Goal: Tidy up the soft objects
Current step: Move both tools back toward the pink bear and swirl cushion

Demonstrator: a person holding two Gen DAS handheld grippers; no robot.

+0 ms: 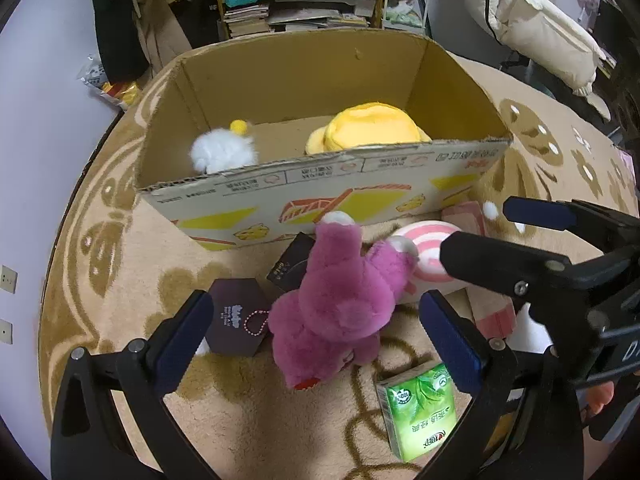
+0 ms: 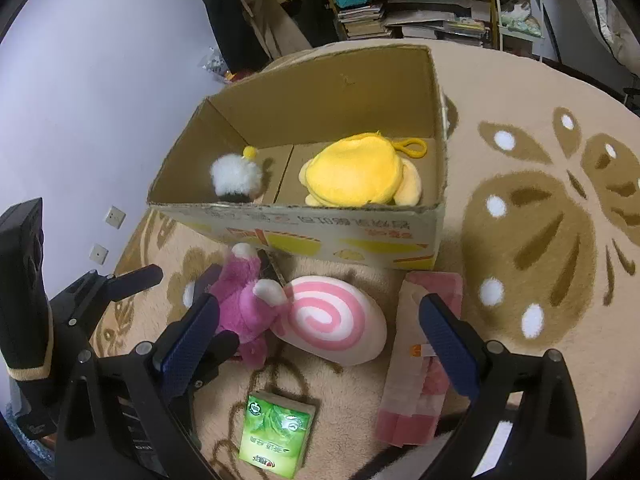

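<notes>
A: Our left tool [image 1: 316, 344] is spread wide, holding nothing, with the purple plush [image 1: 340, 304] lying on the rug [image 1: 120, 264] between its fingers. Our right tool [image 2: 320, 344] is just as wide apart and empty, its fingers flanking the pink swirl cushion [image 2: 336, 320].

B: So we are at the reach for the next soft thing, I'd judge. The cardboard box [image 2: 320, 236] beyond already has two inside: a white fluffy toy [image 2: 234, 178] at its left end and a yellow plush [image 2: 360, 172] at its right.

A: Then the next move calls for us to lower the left tool around the purple body, squeeze on its thick middle, lift clear of the box's near wall and drop it in the free floor between the two.

B: Let's count. Soft toys: two boxed, two on the rug, touching each other. Hard things near the purple plush: two dark small boxes [image 1: 236, 320], it seems, though one is half hidden. One green tissue pack [image 2: 276, 436], and one pink wrapped packet [image 2: 420, 400] to the right.
</notes>
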